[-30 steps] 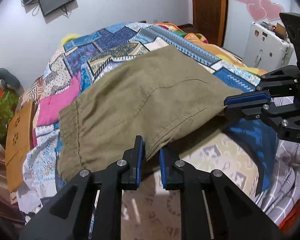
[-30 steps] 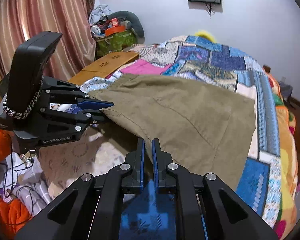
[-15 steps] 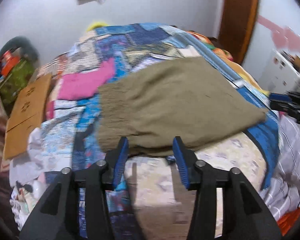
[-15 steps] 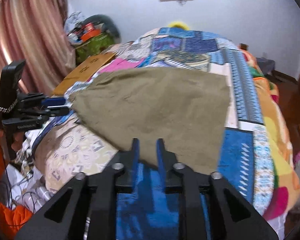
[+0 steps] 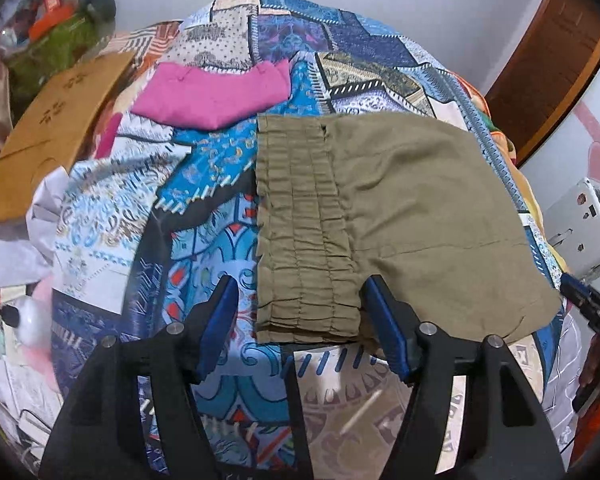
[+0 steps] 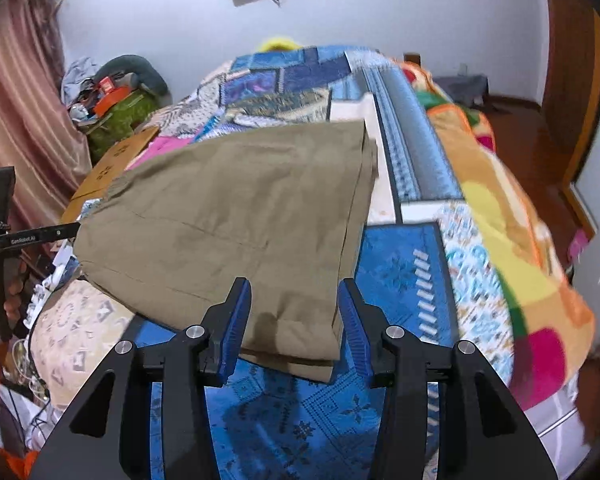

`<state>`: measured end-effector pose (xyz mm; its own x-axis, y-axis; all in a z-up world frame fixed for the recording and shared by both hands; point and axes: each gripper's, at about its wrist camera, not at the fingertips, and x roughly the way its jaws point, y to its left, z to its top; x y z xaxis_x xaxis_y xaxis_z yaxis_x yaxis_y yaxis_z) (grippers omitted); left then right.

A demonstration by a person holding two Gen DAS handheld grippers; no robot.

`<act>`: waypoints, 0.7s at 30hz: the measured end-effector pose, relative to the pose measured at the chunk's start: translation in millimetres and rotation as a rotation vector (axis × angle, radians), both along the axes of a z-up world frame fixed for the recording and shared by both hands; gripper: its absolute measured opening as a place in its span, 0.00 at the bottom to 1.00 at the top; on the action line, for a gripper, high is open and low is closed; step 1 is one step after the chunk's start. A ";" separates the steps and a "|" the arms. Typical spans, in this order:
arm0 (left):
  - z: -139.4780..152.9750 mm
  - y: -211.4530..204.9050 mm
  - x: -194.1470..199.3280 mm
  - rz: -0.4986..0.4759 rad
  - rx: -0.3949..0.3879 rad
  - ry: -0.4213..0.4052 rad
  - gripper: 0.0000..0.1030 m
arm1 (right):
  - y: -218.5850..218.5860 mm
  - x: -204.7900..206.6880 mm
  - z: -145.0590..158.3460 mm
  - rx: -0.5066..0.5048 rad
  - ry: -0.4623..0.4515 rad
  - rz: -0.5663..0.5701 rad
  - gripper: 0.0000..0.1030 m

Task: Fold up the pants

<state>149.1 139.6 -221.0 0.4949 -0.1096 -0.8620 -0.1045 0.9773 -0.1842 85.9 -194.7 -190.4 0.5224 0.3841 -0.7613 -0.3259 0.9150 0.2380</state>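
Observation:
The olive pants (image 5: 400, 216) lie folded flat on the patchwork bedspread (image 5: 204, 264), with the gathered elastic waistband (image 5: 304, 220) to the left. My left gripper (image 5: 302, 326) hovers at the waistband's near corner. Its jaws are opening, the corner lies between them, and the pads do not press on it. In the right wrist view the pants (image 6: 240, 216) end in a layered hem corner. My right gripper (image 6: 295, 312) straddles that corner with its jaws opening and clear of the cloth. Each gripper shows at the edge of the other's view, as the left gripper (image 6: 4, 236) and the right gripper (image 5: 588, 300).
A folded pink garment (image 5: 216, 92) lies beyond the waistband, with a cardboard sheet (image 5: 48, 128) to its left. A green bag of clutter (image 6: 120, 116) and a curtain (image 6: 20, 100) stand at the bed's left. A white case (image 5: 580, 228) and a wooden door (image 5: 548, 64) are on the right.
Both grippers went from nearly shut at the pants' near edge to open. They moved apart, the left to the waistband corner and the right to the hem corner. The pants now lie flat.

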 end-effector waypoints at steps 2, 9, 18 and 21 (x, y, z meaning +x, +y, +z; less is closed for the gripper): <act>0.0 -1.9 -2.8 -0.002 0.012 -0.015 0.63 | 1.3 0.1 -9.6 0.000 0.032 0.006 0.40; 2.0 -17.8 -9.9 -0.056 0.165 -0.037 0.52 | 2.1 -6.3 -28.7 -0.042 0.071 0.028 0.29; -1.8 -17.0 -18.5 -0.024 0.231 -0.067 0.72 | -6.7 -17.2 -34.5 -0.085 0.088 0.025 0.24; 5.6 -22.6 -17.0 -0.057 0.285 -0.062 0.72 | -10.1 -17.5 -30.8 -0.082 0.093 0.026 0.25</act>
